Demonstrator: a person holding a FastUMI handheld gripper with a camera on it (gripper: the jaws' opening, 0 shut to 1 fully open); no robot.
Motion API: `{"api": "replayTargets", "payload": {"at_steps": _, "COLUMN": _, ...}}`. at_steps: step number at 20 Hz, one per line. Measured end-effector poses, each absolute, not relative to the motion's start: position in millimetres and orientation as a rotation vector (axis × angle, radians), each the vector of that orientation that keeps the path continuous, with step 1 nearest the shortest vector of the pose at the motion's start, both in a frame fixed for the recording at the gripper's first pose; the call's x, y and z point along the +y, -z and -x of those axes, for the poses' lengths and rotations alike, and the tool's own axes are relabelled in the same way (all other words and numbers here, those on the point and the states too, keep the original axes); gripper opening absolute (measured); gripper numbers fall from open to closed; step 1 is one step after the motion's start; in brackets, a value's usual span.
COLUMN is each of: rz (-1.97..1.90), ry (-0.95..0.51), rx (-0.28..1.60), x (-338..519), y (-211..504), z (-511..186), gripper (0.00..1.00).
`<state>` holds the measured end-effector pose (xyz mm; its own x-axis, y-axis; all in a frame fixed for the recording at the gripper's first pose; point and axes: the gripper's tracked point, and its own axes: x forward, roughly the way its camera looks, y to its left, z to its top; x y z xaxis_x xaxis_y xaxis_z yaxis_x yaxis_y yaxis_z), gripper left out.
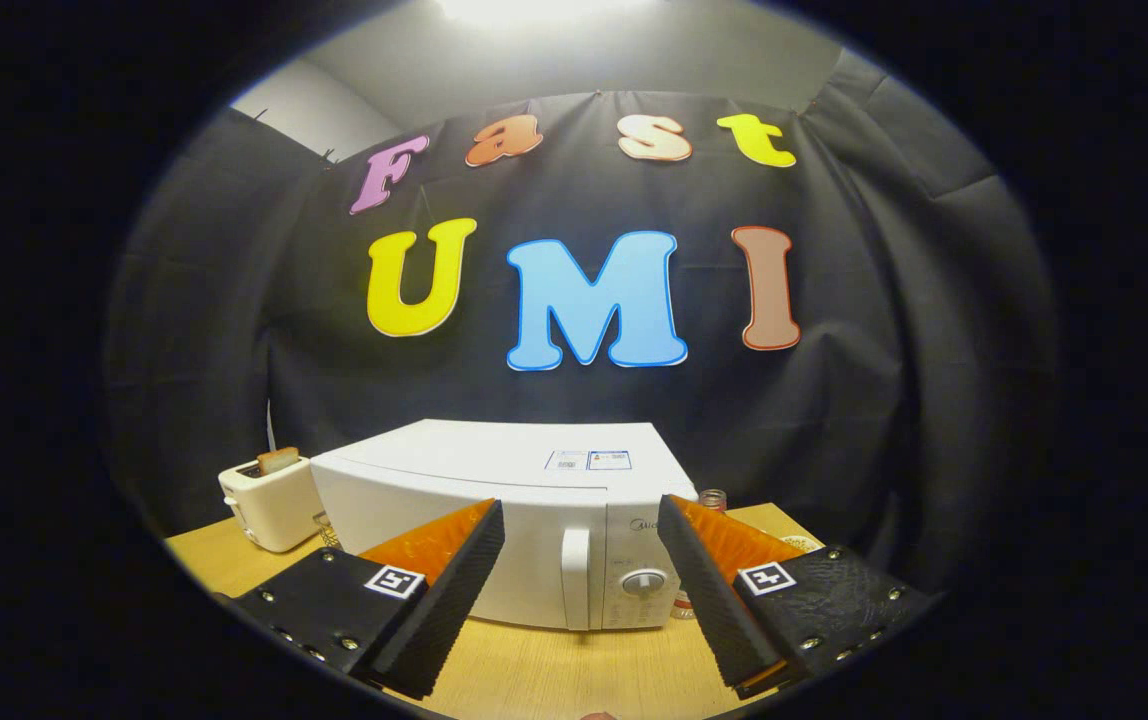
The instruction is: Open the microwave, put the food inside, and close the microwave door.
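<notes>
A white microwave (494,480) stands on the wooden table (544,670) just beyond my fingers, its door shut. The door's upright handle (575,577) and the round dial (644,582) of the control panel show in the gap between my fingertips. My gripper (582,520) is open, wide apart, with nothing held between the fingers. It hovers above the table in front of the microwave, apart from it. No food item is plainly visible; a bit of something pale lies behind the right finger.
A white toaster (269,505) with a slice of bread in it stands left of the microwave. A small jar (712,498) sits behind the microwave's right side. The black cloth wall closes the booth at the back.
</notes>
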<state>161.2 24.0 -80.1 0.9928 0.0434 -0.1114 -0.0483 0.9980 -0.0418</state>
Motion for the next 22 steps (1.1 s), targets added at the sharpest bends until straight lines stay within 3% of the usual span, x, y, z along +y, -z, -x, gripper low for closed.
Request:
{"api": "replayTargets", "payload": {"at_steps": 12, "rz": 0.092, "ry": -0.067, "rx": 0.288, "x": 34, "y": 172, "z": -218, "gripper": 0.99}}
{"api": "replayTargets", "payload": {"at_steps": 15, "rz": 0.102, "ry": -0.076, "rx": 0.329, "x": 37, "y": 193, "z": -219, "gripper": 0.84}}
{"api": "replayTargets", "payload": {"at_steps": 18, "rz": 0.096, "ry": -0.056, "rx": 0.343, "x": 35, "y": 199, "z": -224, "gripper": 0.79}}
{"api": "replayTargets", "payload": {"at_steps": 19, "rz": 0.085, "ry": -0.049, "rx": 0.339, "x": 33, "y": 197, "z": -226, "gripper": 0.62}}
{"api": "replayTargets", "payload": {"at_steps": 20, "rz": 0.065, "ry": -0.04, "rx": 0.342, "x": 32, "y": 197, "z": -229, "gripper": 0.58}}
{"api": "replayTargets", "payload": {"at_steps": 22, "rz": 0.051, "ry": -0.007, "rx": 0.349, "x": 25, "y": 199, "z": -232, "gripper": 0.57}}
